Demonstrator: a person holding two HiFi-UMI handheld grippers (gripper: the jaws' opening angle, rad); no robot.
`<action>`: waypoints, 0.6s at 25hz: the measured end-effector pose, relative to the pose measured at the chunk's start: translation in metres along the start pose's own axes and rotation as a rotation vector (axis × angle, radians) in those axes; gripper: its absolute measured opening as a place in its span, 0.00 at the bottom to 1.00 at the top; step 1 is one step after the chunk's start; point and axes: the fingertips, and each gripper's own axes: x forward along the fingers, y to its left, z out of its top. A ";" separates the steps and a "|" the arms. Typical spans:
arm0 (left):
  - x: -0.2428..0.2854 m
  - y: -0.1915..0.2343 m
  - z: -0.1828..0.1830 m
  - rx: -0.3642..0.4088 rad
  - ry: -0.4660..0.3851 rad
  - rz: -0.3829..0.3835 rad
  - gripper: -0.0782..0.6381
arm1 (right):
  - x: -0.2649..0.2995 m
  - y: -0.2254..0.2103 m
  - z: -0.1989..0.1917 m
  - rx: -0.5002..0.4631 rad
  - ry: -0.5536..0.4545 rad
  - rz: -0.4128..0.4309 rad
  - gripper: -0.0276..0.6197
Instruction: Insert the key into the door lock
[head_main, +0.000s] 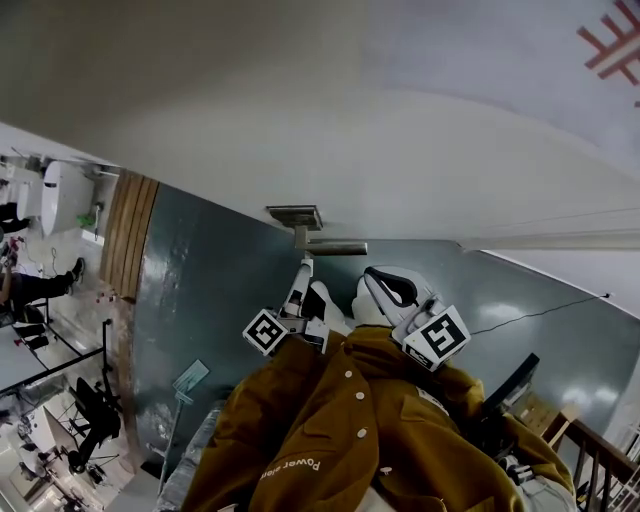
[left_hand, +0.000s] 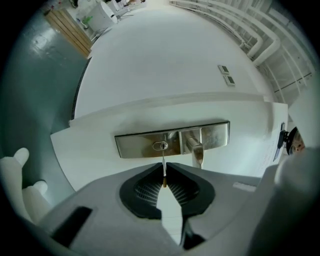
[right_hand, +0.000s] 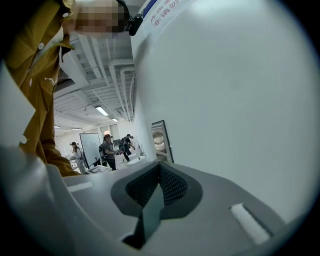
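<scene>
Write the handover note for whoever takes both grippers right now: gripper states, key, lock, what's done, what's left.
Left gripper: shut on the key, with the blade pointing at the keyhole in the metal lock plate on the white door.
Right gripper: shut and empty, facing a white surface, away from the lock.
Done: the key is gripped and lined up with the keyhole. The handle is beside the keyhole on the same plate.
Left: push the key fully in. Its tip is at the keyhole, but I cannot tell whether it has entered.
</scene>
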 end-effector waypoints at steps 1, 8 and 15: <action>0.002 0.000 0.002 0.002 -0.005 -0.002 0.14 | -0.001 -0.001 0.001 -0.001 -0.002 0.001 0.05; 0.013 -0.012 0.006 0.002 -0.031 -0.039 0.14 | -0.015 -0.011 0.008 -0.004 -0.016 -0.023 0.05; 0.016 -0.008 0.004 -0.029 -0.045 -0.036 0.14 | -0.026 -0.017 0.012 -0.006 -0.026 -0.032 0.05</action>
